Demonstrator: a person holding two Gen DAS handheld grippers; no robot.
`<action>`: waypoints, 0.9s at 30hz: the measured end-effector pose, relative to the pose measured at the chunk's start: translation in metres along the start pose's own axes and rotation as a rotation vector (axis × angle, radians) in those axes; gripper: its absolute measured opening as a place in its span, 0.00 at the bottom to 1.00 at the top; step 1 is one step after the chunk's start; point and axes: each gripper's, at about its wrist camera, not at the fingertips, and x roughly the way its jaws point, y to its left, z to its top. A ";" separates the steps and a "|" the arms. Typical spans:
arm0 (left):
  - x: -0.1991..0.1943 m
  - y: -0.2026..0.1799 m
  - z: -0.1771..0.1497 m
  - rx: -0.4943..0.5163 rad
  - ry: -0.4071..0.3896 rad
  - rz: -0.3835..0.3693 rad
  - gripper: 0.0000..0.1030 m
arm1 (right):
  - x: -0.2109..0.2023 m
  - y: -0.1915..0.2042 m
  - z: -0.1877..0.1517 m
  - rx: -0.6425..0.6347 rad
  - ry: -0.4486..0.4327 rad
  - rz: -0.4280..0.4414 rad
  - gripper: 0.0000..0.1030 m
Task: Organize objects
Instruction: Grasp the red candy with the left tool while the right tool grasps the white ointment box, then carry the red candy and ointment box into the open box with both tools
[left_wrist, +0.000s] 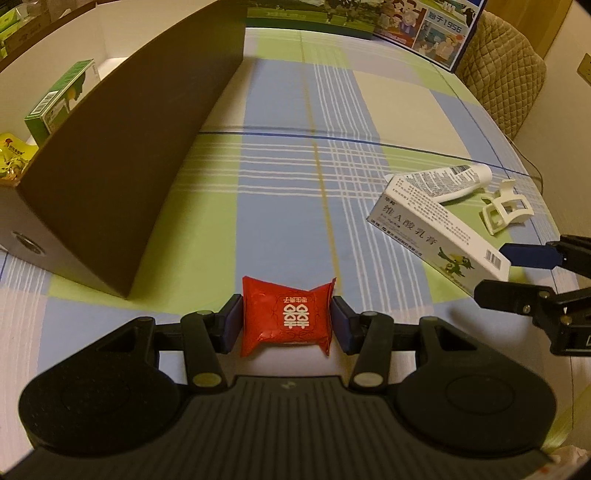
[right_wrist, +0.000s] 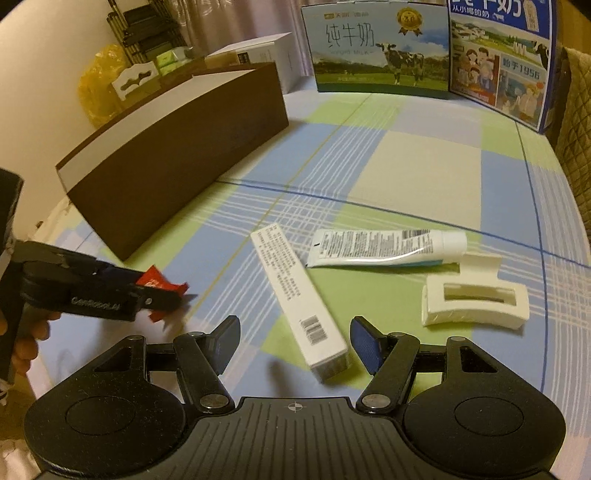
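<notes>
My left gripper (left_wrist: 287, 323) is shut on a red candy packet (left_wrist: 286, 317), its blue pads pressing both sides just above the checked tablecloth (left_wrist: 280, 184). The right wrist view shows that same left gripper (right_wrist: 177, 295) low at the left, with the red packet (right_wrist: 159, 282) in it. My right gripper (right_wrist: 295, 341) is open. The near end of a long white ointment box (right_wrist: 295, 288) lies between its pads, with a gap on the left side. The left wrist view has the right gripper (left_wrist: 517, 275) straddling the box (left_wrist: 436, 236).
A brown open-topped storage box (left_wrist: 129, 166) stands at the left, holding a green carton (left_wrist: 59, 99) and a yellow snack bag (left_wrist: 11, 162). A white tube (right_wrist: 388, 247) and a white hair claw (right_wrist: 476, 299) lie beyond the ointment box. Milk cartons (right_wrist: 376, 48) line the far edge.
</notes>
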 end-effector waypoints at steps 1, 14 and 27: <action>-0.001 0.001 0.000 -0.002 -0.001 0.001 0.44 | 0.002 0.000 0.002 -0.003 0.001 -0.011 0.62; -0.003 0.010 -0.002 -0.018 -0.015 0.016 0.44 | 0.037 0.017 0.020 -0.106 0.036 -0.054 0.41; -0.008 0.012 -0.007 -0.009 -0.004 -0.004 0.42 | 0.034 0.027 0.017 -0.100 0.084 -0.061 0.22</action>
